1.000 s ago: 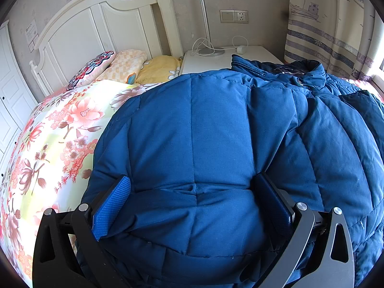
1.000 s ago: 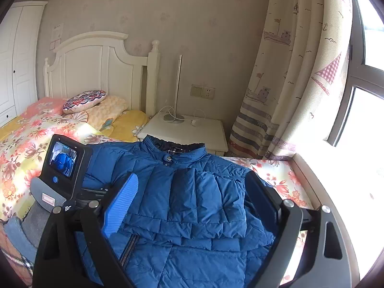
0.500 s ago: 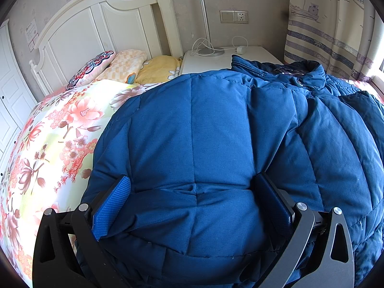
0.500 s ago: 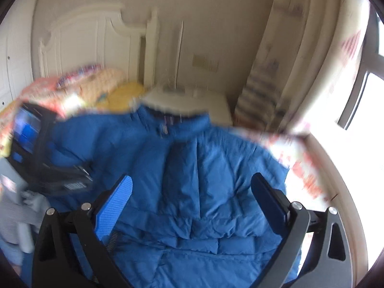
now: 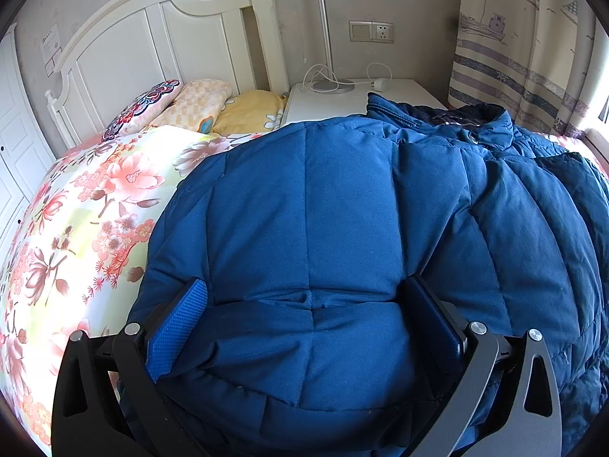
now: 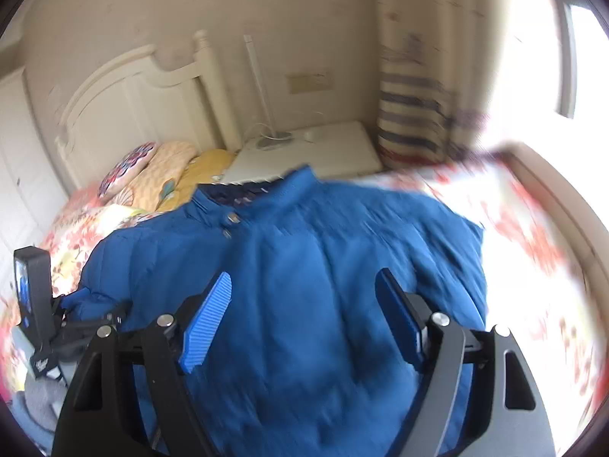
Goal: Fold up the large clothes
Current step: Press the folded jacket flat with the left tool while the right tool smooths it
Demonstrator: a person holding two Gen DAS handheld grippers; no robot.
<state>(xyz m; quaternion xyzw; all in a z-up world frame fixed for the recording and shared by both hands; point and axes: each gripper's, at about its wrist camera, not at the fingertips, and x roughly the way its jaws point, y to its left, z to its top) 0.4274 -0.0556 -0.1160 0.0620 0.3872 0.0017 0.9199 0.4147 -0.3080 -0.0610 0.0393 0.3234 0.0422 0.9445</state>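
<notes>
The blue jacket (image 5: pixel 342 228) lies spread on the flowered bed (image 5: pixel 95 209), collar toward the nightstand (image 5: pixel 399 91); the left gripper (image 5: pixel 308 312) has wide jaws pressed around a puffy fold; the right gripper (image 6: pixel 304 316) hovers above, jaws wide apart, holding nothing.

The whole right wrist view is smeared by motion; the blue jacket (image 6: pixel 304 266) shows there only as streaked colour below its collar, its quilting lost and its hem cut off by the bottom edge; the floral bedspread (image 6: pixel 525 236) right of the jacket washes out into white glare, and the curtain (image 6: pixel 415 122) beyond the jacket's collar is a blur of stripes. In the left wrist view the jacket (image 5: pixel 312 228) bulges up between the left gripper (image 5: pixel 304 327) fingers, hiding whatever bedding lies under it; its near fold runs off the bottom edge, and its right side is cut by the frame; whether the pads press the fabric or merely flank it cannot be told.
</notes>
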